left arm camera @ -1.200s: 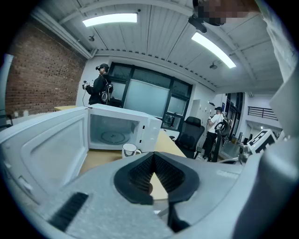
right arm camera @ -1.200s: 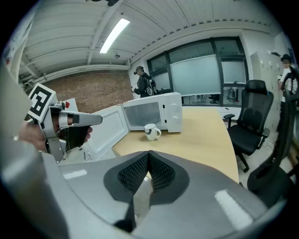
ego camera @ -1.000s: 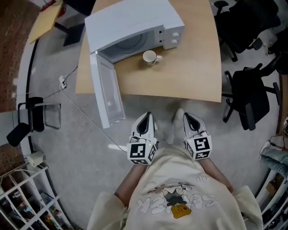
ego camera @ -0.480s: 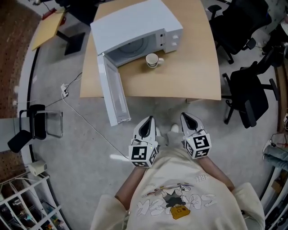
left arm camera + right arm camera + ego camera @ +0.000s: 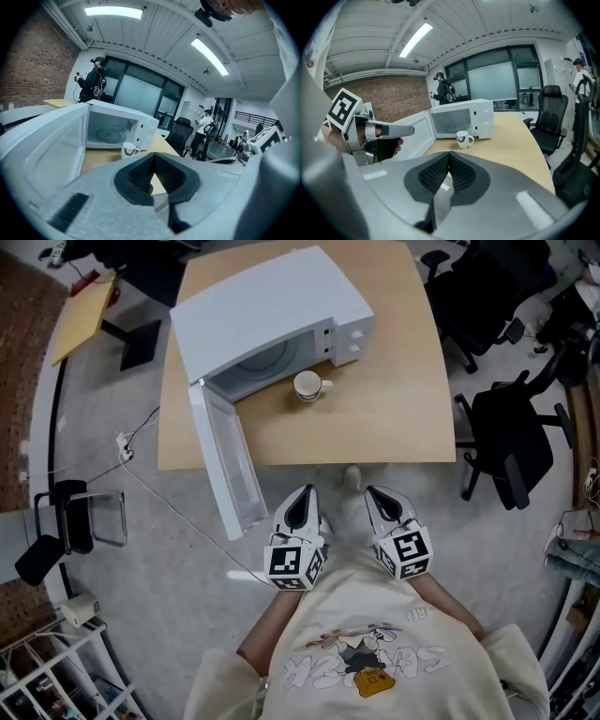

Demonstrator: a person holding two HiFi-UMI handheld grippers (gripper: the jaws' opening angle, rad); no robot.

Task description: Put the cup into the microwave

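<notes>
Cup (image 5: 307,385) stands untouched on the counter (image 5: 384,418), upper centre of the head view, just before the microwave (image 5: 272,310), whose door (image 5: 225,465) hangs open. Your left claw (image 5: 303,495) and right claw (image 5: 376,494) are closed, empty, well short of it; everything is left to do.

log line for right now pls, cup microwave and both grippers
phase: pre-grasp | cup: on table before microwave, untouched | microwave: door open | left gripper: shut, empty | right gripper: shut, empty

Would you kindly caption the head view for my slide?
Cup on table before open microwave; left gripper and right gripper shut, empty.
</notes>
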